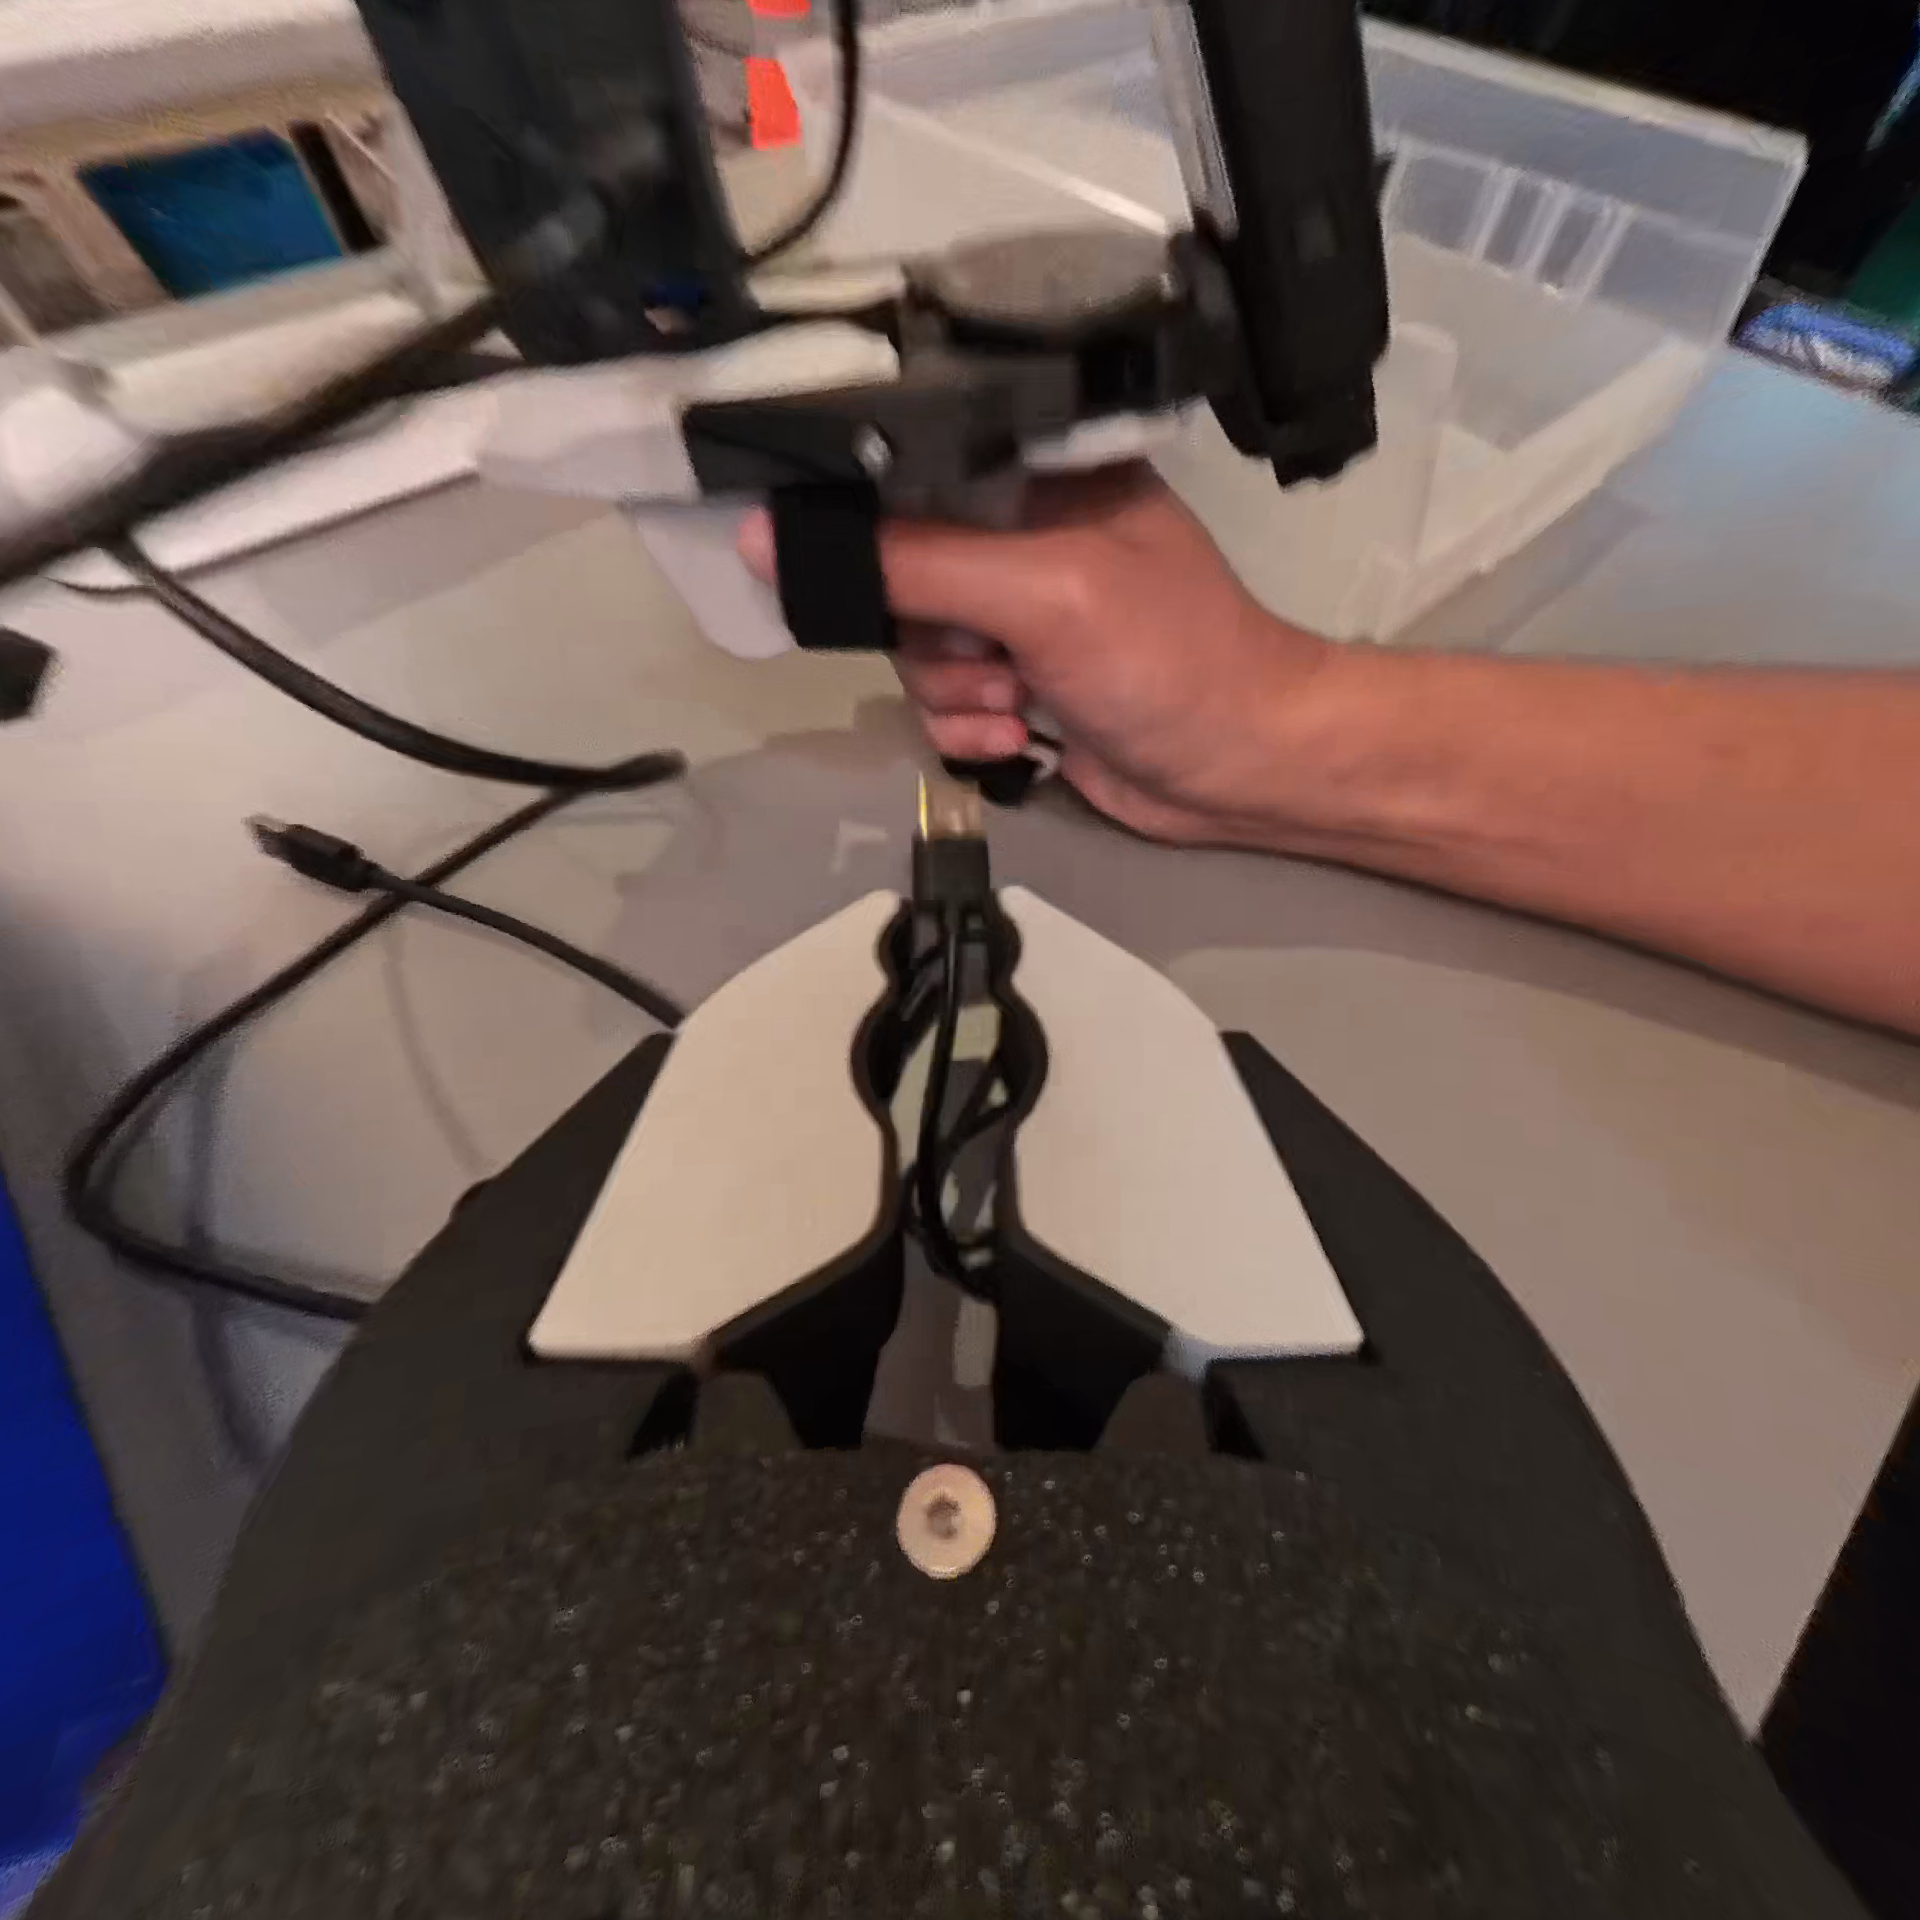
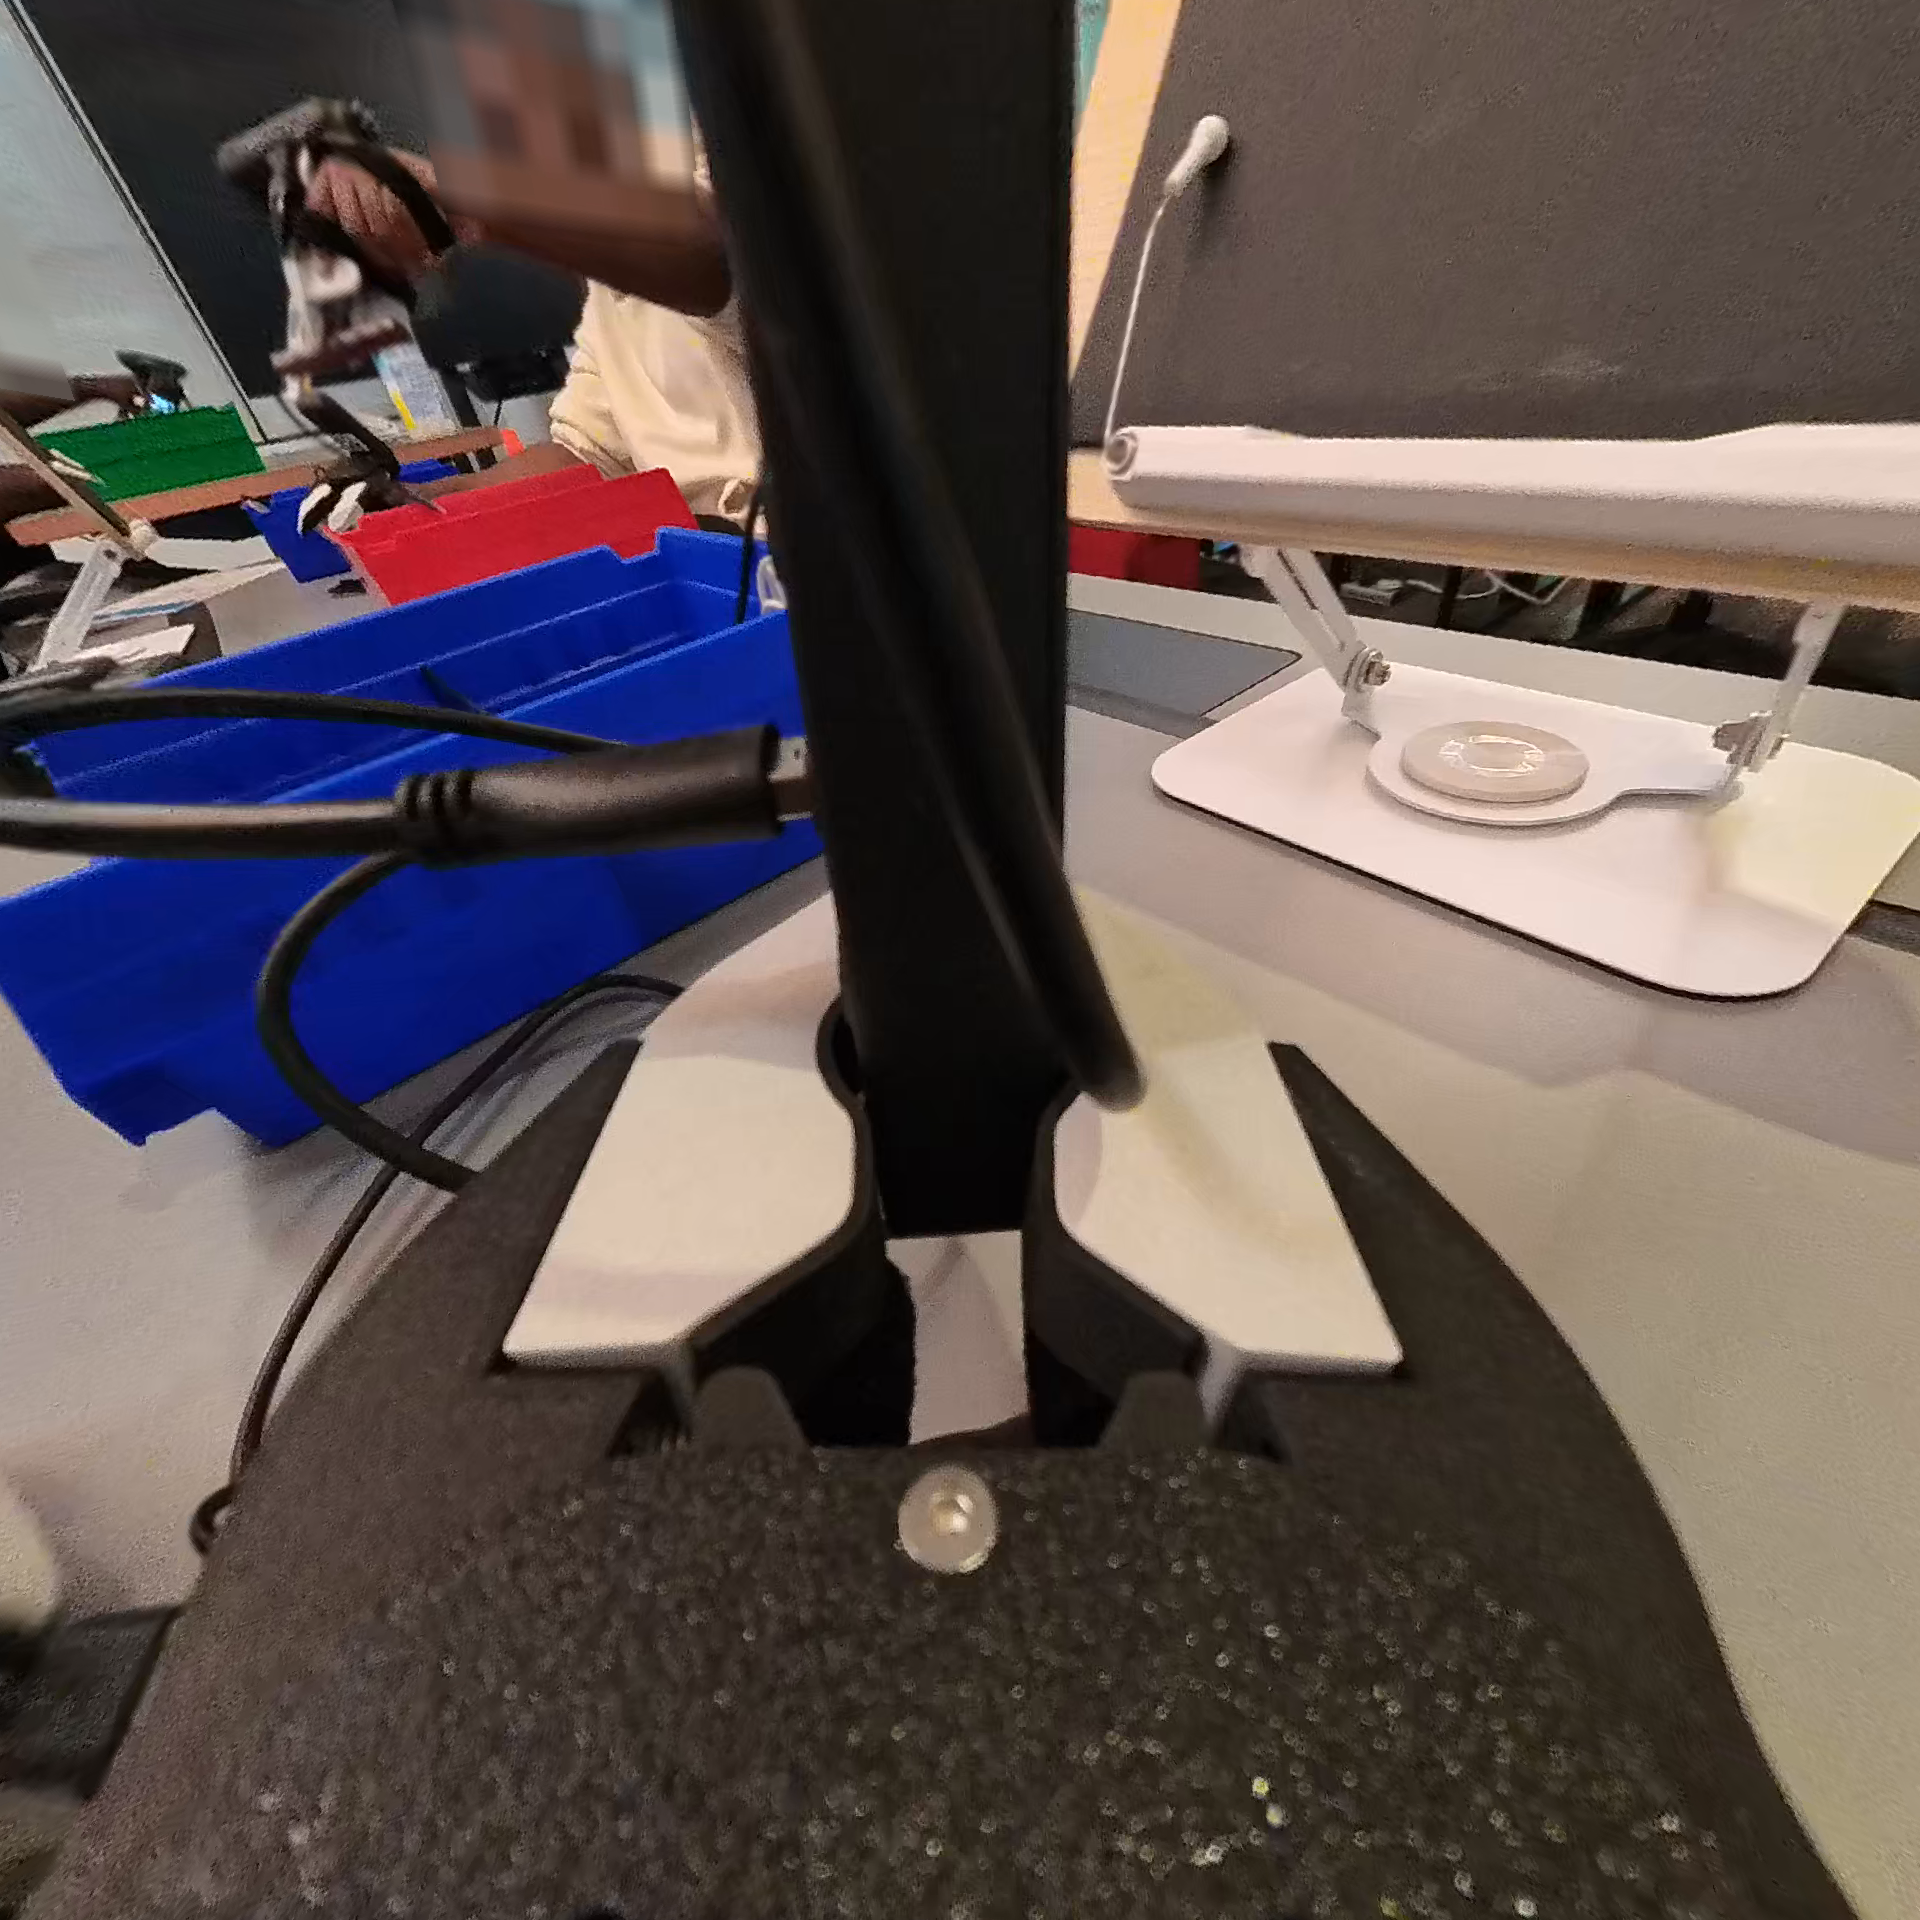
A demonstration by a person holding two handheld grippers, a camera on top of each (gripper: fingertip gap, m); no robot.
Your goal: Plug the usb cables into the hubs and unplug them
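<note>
both tools clamped: left tool [image 1: 951, 914] usb plug [image 1: 948, 847], right tool [image 2: 951, 1122] hub [image 2: 914, 623].

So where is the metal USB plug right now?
In the left wrist view, the USB plug pokes out past the tips of the left hand-held gripper, pinched there, just below the person's hand.

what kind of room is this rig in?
Probably a lab or workshop bench, not a home. Coloured parts bins, blue and red, sit on a grey table, a white tilting stand beside them, and a person works at another station behind.
</note>
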